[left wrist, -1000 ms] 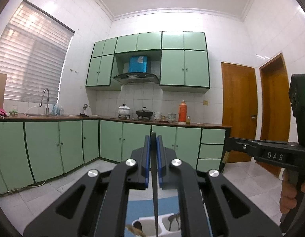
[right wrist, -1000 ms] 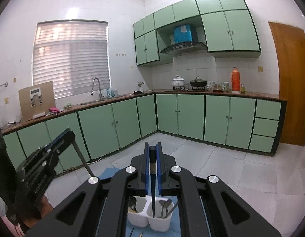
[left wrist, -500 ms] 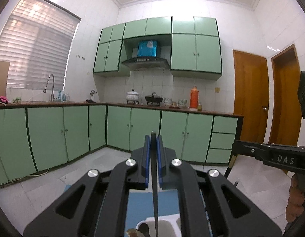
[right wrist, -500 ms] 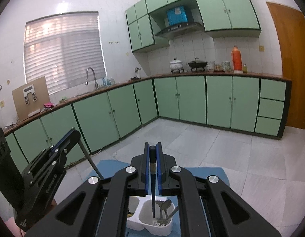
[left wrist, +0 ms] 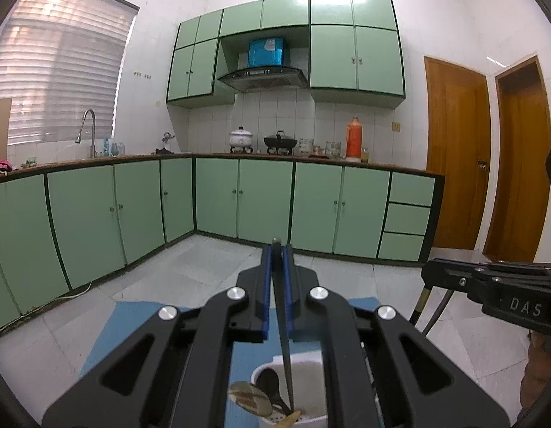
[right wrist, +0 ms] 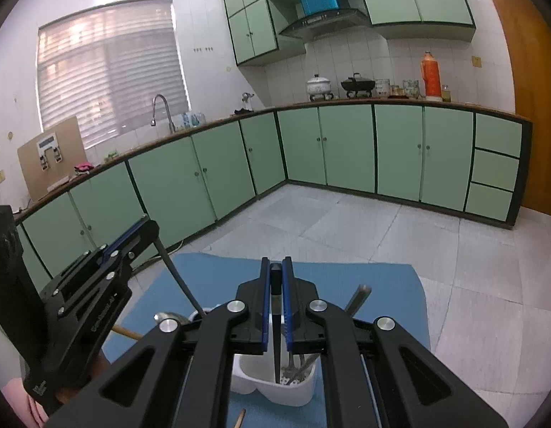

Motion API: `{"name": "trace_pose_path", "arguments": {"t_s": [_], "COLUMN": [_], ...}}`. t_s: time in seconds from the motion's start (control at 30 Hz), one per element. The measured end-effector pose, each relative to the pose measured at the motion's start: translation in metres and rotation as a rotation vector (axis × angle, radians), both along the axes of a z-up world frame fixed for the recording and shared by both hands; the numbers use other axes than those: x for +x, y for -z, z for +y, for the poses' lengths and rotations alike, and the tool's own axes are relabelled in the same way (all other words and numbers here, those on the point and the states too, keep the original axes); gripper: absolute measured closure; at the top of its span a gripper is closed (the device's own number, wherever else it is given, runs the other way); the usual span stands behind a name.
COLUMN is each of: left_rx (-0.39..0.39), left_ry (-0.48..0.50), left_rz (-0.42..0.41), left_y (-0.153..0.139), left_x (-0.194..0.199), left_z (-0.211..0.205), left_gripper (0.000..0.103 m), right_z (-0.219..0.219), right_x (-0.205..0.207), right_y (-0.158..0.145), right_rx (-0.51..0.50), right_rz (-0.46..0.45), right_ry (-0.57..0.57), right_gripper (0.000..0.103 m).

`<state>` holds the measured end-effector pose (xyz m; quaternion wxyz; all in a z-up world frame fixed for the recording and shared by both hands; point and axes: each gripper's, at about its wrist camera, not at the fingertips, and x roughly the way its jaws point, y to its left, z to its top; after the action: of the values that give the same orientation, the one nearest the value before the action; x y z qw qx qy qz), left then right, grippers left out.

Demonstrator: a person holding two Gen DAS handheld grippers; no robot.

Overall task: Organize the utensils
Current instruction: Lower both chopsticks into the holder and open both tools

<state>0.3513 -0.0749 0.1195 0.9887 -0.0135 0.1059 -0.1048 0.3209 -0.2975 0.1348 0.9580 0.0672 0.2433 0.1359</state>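
Change from the earlier frames: both tongs have been lowered toward the white utensil holder [right wrist: 275,390], which is seen larger and closer; the blue mat [right wrist: 382,285] takes up more of each view, and less ceiling is shown.

Left tongs [left wrist: 277,249]: clamped narrow on a slim dark utensil [left wrist: 285,353], whose lower end is seen inside the holder's compartment in the left wrist view. The same tongs are seen from the side at [right wrist: 132,235].

Right tongs [right wrist: 276,267]: clamped narrow on a dark-handled utensil [right wrist: 276,339], its tip down inside the right-hand compartment. The same tongs appear at the right edge of the left wrist view [left wrist: 489,281]; the utensil hangs below them.

Surface: the holder stands on the blue mat, laid over a pale tiled surface; whether this is a floor or a low worktop cannot be told.

Room: green base cabinets [right wrist: 346,146] set in an L under a brown worktop [right wrist: 346,101]; green wall cabinets [left wrist: 353,50]; a range hood [left wrist: 264,76]; a faucet [right wrist: 161,110]; a blinded window [right wrist: 111,67]; a white pot [left wrist: 241,137], a black pot [left wrist: 279,141] and an orange flask [left wrist: 353,139]; wooden doors [left wrist: 453,157].

Container contents: in the left wrist view, a spoon [left wrist: 250,399] and a dark ladle-like piece [left wrist: 270,381] rest in the compartment; in the right wrist view, metal cutlery [right wrist: 300,367] stands in the right compartment.
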Motion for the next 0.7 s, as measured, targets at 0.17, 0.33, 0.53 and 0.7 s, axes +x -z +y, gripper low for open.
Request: {"name": "trace_pose_path", "arguments": {"t_s": [0.17, 0.33, 0.53, 0.7], "left_rx": [0.006, 0.014, 0.005, -0.016], "left_ry": [-0.005, -0.015, -0.025, -0.029], "left_rz": [0.031, 0.039, 0.050, 0.038], "left_y": [0.012, 0.020, 0.017, 0.007], "left_x": [0.004, 0.003, 0.001, -0.003], "left_z": [0.003, 0.006, 0.013, 0.019], "left_gripper": [0.097, 0.097, 0.096, 0.086], "right_z": [-0.001, -0.002, -0.002, -0.002], "right_x": [0.000, 0.001, 0.003, -0.001], "right_y": [0.001, 0.001, 0.001, -0.002], "right_rx": [0.002, -0.005, -0.020, -0.039], "right_rz": [-0.009, -0.006, 0.001, -0.016], "right_ry": [0.011, 0.016, 0.032, 0.050], "right_gripper": [0.096, 0.096, 0.096, 0.094]}}
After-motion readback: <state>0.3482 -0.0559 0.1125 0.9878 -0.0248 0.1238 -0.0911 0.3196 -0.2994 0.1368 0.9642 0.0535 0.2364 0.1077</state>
